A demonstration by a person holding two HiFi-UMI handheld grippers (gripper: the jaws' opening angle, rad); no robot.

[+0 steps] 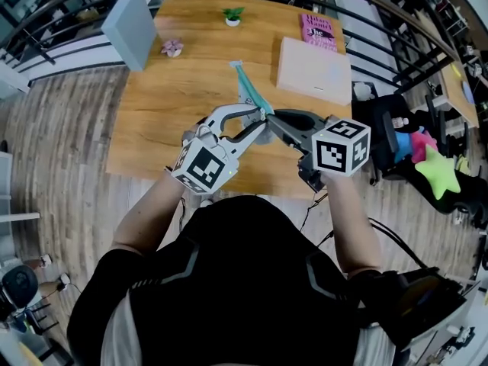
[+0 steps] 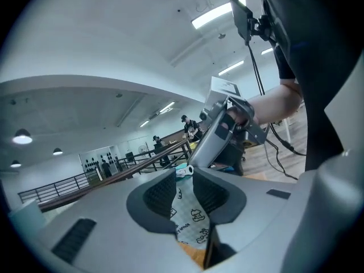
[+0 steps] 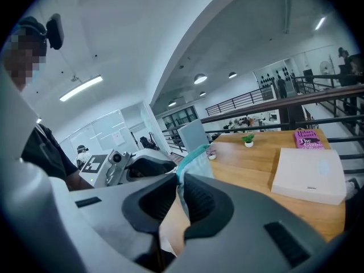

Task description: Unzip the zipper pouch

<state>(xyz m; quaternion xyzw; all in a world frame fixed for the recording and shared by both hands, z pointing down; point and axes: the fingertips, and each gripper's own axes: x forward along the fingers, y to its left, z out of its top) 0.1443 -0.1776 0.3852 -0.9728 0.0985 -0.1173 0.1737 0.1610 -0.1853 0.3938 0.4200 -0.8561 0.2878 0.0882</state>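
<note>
Wood-plank flooring surrounds a light wooden table, with black railings behind it. On the table's far side are a leaning grey board, a small pink flower, a little green plant, a pink book and a flat white box.

A person in a black shirt holds the zipper pouch up in the air above the middle of the table, clear of its surface. Its teal edge rises away from the person.

The left gripper comes in from the left. Its jaws are drawn in on the pouch's pale printed fabric, which fills the gap between the pads, and the tips meet beside a small white tab at the pouch's edge.

The right gripper comes in from the right, and its tips nearly touch the left gripper's. Its jaws are pressed close together and pinch the pouch's teal edge, with the fabric hanging down between the pads.
</note>
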